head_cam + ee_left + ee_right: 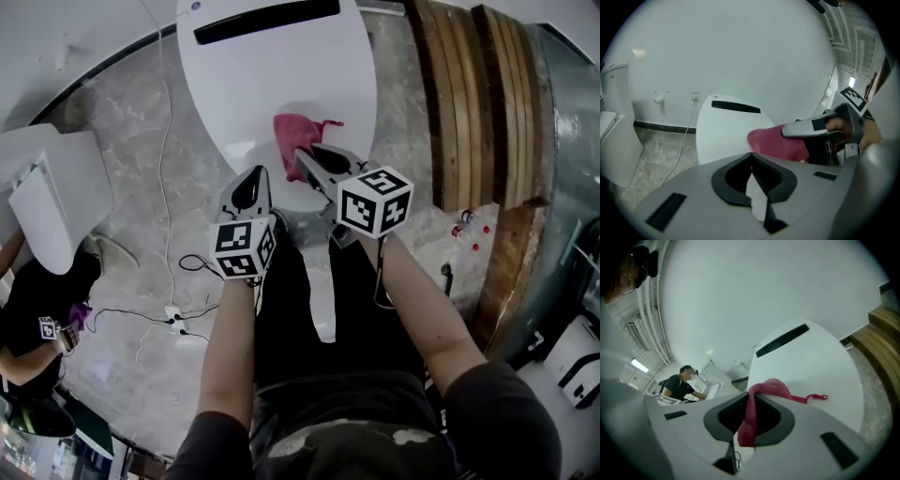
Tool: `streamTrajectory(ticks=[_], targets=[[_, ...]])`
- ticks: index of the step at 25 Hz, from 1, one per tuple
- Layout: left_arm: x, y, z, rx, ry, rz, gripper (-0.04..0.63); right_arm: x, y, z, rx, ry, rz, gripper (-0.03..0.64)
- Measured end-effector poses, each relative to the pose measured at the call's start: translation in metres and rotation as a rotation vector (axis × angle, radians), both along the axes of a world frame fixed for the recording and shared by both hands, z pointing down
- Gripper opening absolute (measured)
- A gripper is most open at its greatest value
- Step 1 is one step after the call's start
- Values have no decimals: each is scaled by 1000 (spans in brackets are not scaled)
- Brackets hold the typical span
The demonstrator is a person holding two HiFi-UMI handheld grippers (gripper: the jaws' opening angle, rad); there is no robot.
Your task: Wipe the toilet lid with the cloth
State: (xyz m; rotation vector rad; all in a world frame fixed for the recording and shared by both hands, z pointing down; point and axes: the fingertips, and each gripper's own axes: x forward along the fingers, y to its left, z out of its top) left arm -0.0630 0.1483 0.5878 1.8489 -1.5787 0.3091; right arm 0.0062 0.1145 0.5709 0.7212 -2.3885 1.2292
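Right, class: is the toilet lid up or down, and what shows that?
Down. From the head view the toilet lid lies flat as an unbroken white oval, no bowl opening showing; the cloth is above it.

On the grey marble floor [122, 187], a white cable [165, 169] trails down to a power strip [173, 317], a second toilet [56, 202] stands at the left edge near a person in black [28, 309], and curved wooden slats [473, 103] line the right edge.

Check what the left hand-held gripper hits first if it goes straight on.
Probably the white toilet lid, just left of the pink cloth. Depth is unclear, so it could brush the cloth's edge.
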Motion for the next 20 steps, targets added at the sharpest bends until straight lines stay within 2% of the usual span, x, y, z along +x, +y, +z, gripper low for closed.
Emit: streamTrajectory(ticks=[5,9,14,20], targets=[[-58,17,-2,-2,-18,-22,8,-76,44,10,-54,-36,-20,41],[-83,31,10,-23,-22,-47,8,-90,53,45,-79,11,-16,41],[-67,41,28,-58,-13,-44,8,-47,35,64,-73,83,23,41],[-3,34,31,-70,9,0,8,44,7,73,-79,130,96,41]])
